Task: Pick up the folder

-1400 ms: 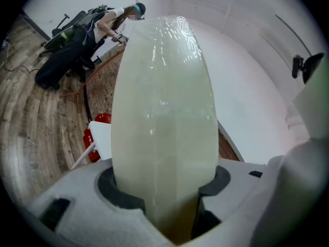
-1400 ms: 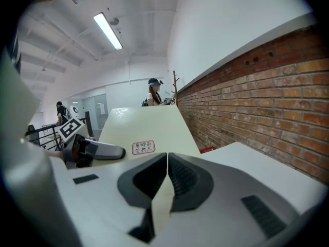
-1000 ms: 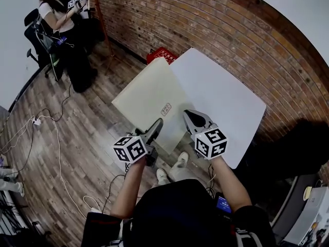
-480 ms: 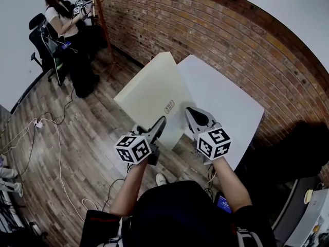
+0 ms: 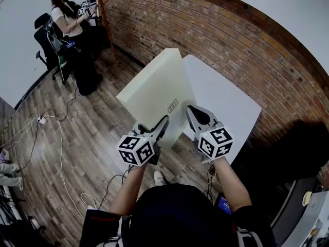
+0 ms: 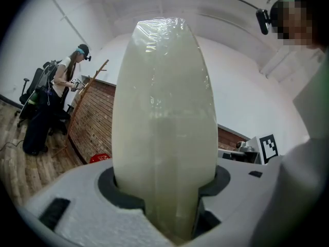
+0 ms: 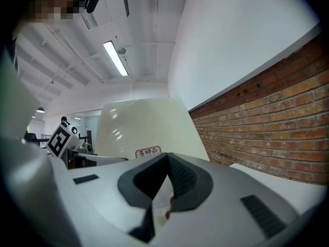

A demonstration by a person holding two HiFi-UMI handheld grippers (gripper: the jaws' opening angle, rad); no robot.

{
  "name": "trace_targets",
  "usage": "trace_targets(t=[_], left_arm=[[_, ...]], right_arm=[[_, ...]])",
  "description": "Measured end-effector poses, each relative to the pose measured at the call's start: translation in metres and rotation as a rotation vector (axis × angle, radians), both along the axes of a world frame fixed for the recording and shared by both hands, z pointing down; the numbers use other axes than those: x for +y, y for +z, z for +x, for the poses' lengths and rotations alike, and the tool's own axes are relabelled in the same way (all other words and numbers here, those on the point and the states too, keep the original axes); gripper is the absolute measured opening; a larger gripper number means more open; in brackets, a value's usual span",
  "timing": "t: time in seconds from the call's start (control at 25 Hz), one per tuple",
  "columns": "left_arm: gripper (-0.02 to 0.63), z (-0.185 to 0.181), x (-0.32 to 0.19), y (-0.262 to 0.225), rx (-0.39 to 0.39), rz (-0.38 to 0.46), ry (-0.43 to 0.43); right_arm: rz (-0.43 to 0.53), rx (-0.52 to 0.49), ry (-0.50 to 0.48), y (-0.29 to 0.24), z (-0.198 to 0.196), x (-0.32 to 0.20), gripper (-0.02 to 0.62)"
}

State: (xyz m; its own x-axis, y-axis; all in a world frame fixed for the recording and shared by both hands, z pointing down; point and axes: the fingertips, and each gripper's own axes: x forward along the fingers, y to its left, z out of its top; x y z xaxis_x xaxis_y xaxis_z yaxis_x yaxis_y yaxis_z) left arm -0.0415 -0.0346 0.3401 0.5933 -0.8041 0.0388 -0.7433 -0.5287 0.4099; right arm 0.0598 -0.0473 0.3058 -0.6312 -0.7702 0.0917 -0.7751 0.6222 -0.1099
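A brick wall (image 5: 216, 30) stands behind the white worktop (image 5: 231, 112). The cream folder (image 5: 154, 89) (it has a small red label) is in the air, tilted over the worktop's left edge. The left gripper's (image 5: 160, 125) fingers stand wide, clamped on the folder's thick edge. The right gripper's (image 5: 198, 111) fingers are almost together and pinch a thin part of the folder.

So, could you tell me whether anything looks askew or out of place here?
Nothing is spilled or damaged. The one odd thing is the cream folder: it juts past the white table over the wooden floor, gripped only along its near edge. The left gripper clamps its thick side, and the right gripper pinches a thin edge.
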Motion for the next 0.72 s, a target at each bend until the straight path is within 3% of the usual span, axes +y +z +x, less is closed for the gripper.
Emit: trace_targets(t=[0.36,0.72], left_arm=[[0.268,0.030,0.035,-0.014,-0.088,0.051,-0.019],[0.268,0.039,0.072,-0.036,-0.074,0.081,-0.056]], right_arm=[[0.015,0.005,-0.026,-0.006,0.024,0.033,0.029],[0.037,-0.006,-0.044,-0.014,0.036,0.067,0.029]])
